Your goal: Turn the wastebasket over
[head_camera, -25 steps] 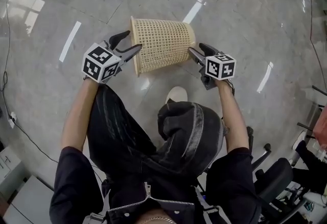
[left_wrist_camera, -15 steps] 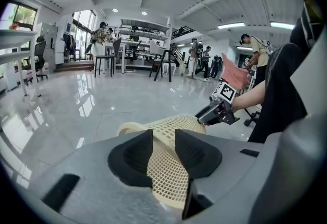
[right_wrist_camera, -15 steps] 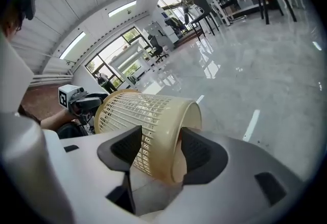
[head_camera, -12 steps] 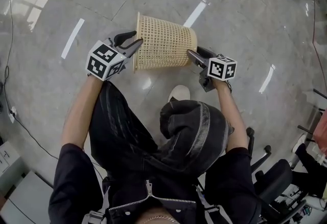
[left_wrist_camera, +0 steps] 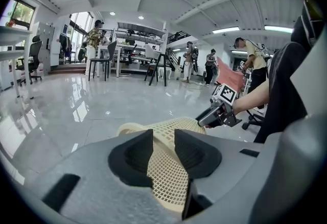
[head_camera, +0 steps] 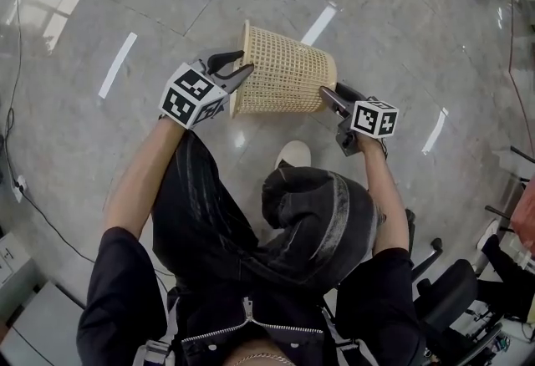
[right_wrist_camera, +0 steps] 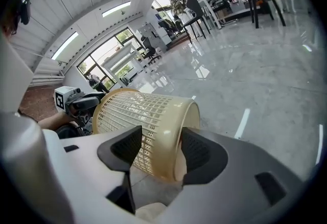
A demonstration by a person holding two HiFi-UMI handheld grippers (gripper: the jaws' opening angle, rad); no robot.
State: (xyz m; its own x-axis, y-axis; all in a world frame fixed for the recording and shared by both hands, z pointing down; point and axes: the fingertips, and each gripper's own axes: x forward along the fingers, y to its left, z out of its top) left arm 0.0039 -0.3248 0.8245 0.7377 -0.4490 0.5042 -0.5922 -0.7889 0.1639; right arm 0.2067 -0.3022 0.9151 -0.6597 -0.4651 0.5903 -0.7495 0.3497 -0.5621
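The beige mesh wastebasket [head_camera: 284,76] hangs sideways over the floor [head_camera: 84,147]. The left gripper [head_camera: 241,72] is clamped on its rim, and the right gripper [head_camera: 326,95] pinches its base edge. Its inside stays hidden.

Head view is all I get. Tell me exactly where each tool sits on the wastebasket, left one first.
Observer: In the left gripper view, the left tool has the wastebasket's mesh wall, near the open rim, pinched between its pads.
Operator: Now the right.
Observer: The right tool clamps the closed end, with one pad on the mesh side and the other against the base.
Operator: Report bystanders.
Observer: A person in a pale shirt stands beyond the right tool.
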